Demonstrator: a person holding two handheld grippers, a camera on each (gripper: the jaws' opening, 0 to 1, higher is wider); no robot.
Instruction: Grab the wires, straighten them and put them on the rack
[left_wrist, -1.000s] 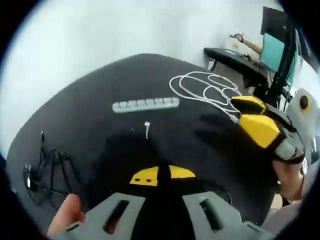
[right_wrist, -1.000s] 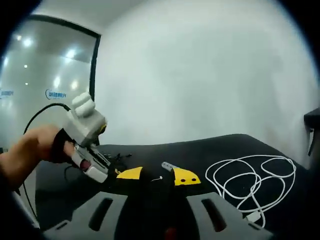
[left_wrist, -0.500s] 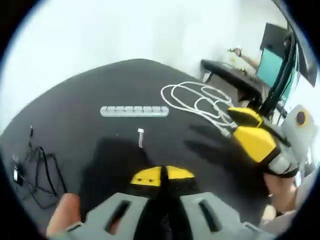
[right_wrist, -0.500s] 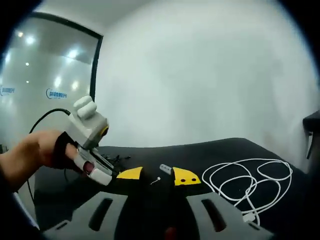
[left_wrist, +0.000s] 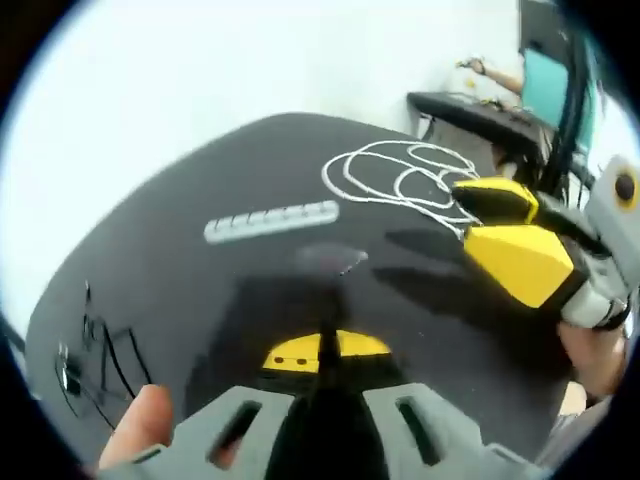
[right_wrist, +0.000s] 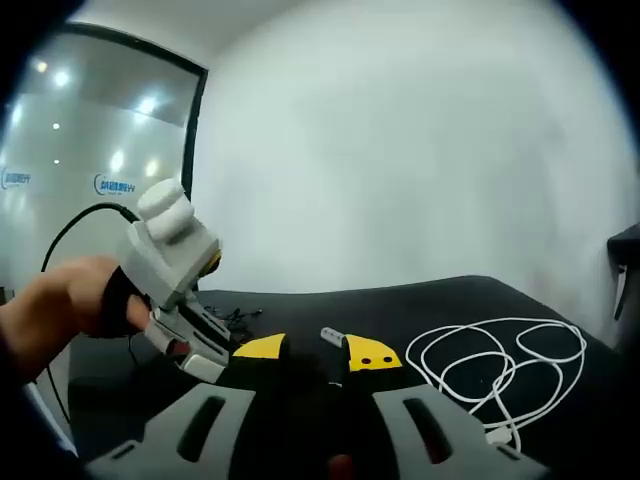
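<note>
On a black table (left_wrist: 200, 190), a coiled white cable (left_wrist: 400, 180) lies beyond a grey cable rack (left_wrist: 270, 222), and tangled black wires (left_wrist: 95, 350) sit well apart. The left gripper (left_wrist: 325, 352) has its fingers closed, holding nothing. The right gripper (right_wrist: 315, 352) has its fingers slightly apart, likewise holding nothing.

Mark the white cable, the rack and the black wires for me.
white cable (right_wrist: 500, 362): right gripper view, on a loop near the middle of the coil.
rack (left_wrist: 271, 221): left gripper view, middle of the grey slotted strip.
black wires (left_wrist: 100, 360): left gripper view, on a strand of the tangle at the table's edge.
</note>
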